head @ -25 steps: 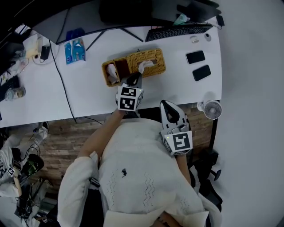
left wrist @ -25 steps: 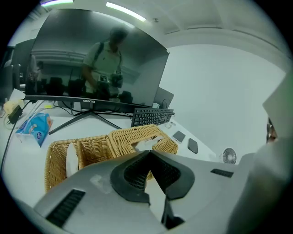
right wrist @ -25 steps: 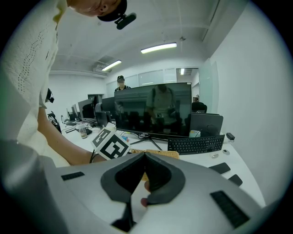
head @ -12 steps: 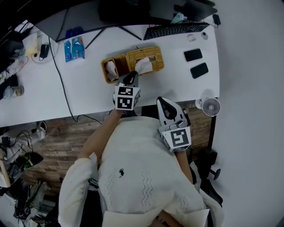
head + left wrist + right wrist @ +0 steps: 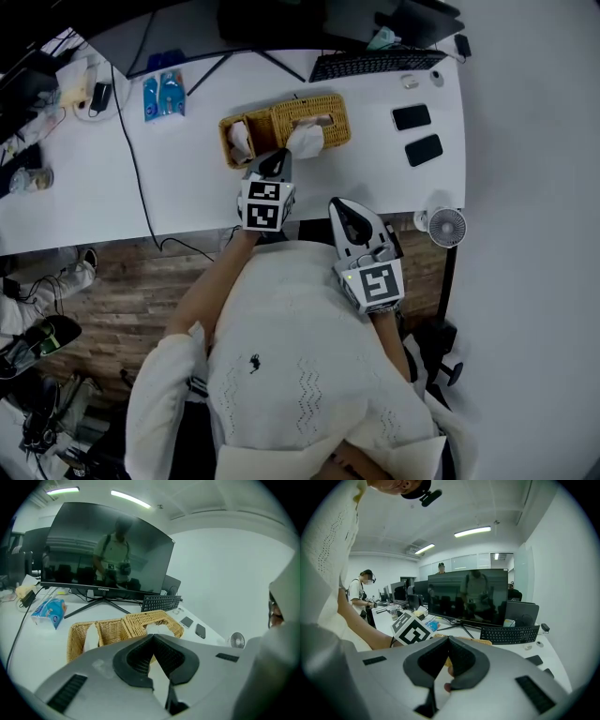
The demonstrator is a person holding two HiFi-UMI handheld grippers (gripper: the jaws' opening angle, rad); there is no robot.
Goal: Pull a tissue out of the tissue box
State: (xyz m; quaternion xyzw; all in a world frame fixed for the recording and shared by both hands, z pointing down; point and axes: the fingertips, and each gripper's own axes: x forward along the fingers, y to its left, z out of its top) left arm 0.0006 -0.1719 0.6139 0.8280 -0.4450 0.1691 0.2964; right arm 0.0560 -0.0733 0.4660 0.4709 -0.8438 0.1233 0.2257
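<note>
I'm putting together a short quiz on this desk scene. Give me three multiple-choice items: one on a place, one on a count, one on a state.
1. Where does the blue pack lie?
A. right of the box
B. inside the box
C. left of the box

2. How many phones lie on the desk?
A. one
B. two
C. four

3. The tissue:
A. sticks up out of the box
B. lies wholly inside the box
C. lies flat on the desk

Answers:
1 C: the head view shows the pack well to the box's left.
2 B: two dark phones lie right of the box.
3 A: white tissue rises from the box's top.
</note>
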